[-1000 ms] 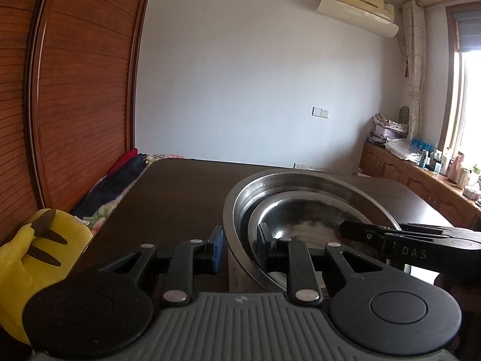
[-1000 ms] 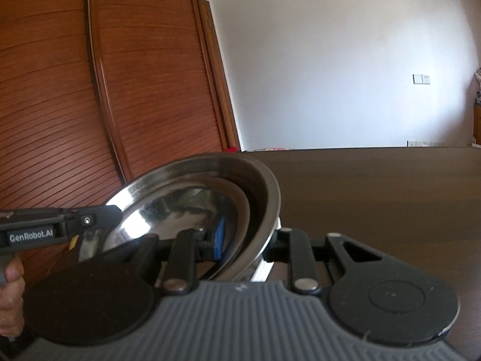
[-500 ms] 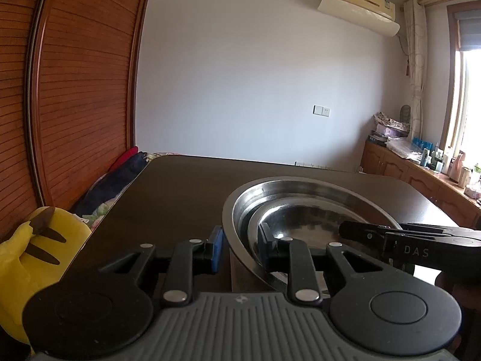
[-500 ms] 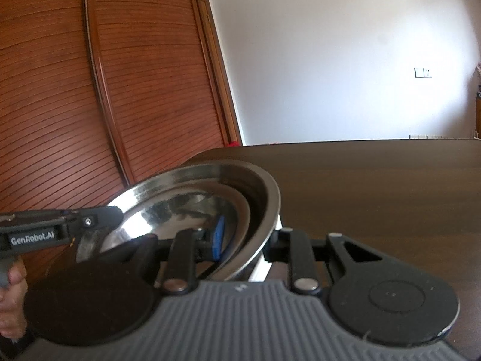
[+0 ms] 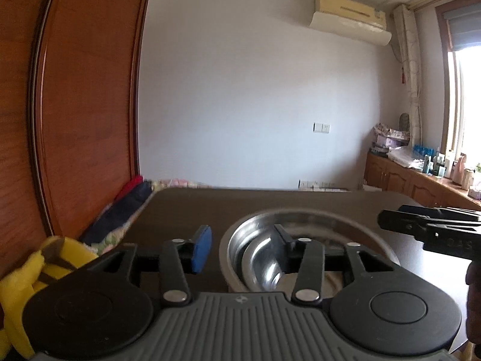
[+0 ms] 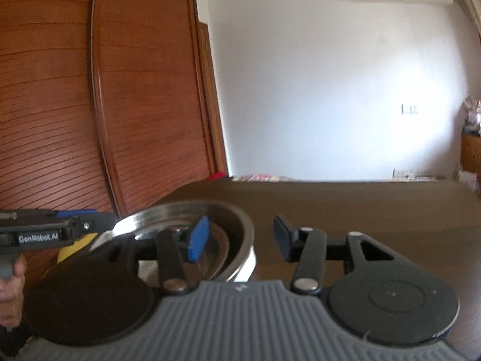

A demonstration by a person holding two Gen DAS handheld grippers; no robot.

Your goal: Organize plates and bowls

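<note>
1. Bowls: in the left wrist view, a large steel bowl (image 5: 309,240) sits on the dark table (image 5: 240,204) with a smaller steel bowl (image 5: 264,261) nested inside it. The left gripper (image 5: 242,248) has just been opening; its fingers stand spread, the blue pad (image 5: 201,248) outside the big bowl's near-left rim and the other finger inside it, neither pressing the wall. The right gripper (image 5: 427,228) reaches in past the bowl's right side. A yellow plush toy (image 5: 36,270) lies left of the bowl, off the table.

2. In the right wrist view, the right gripper (image 6: 240,240) has likewise just been opening. Its fingers are apart, straddling the big bowl's (image 6: 210,225) right rim with the wall between them, untouched. The left gripper (image 6: 45,231) shows beyond the bowl's left side, held by a hand (image 6: 12,285).

3. Handling, as I judge it: thin steel is stiff, fairly light and slippery. The nested bowl can slide or clatter if tilted. Best hold is the rolled rim on opposite sides, lifted level.
</note>
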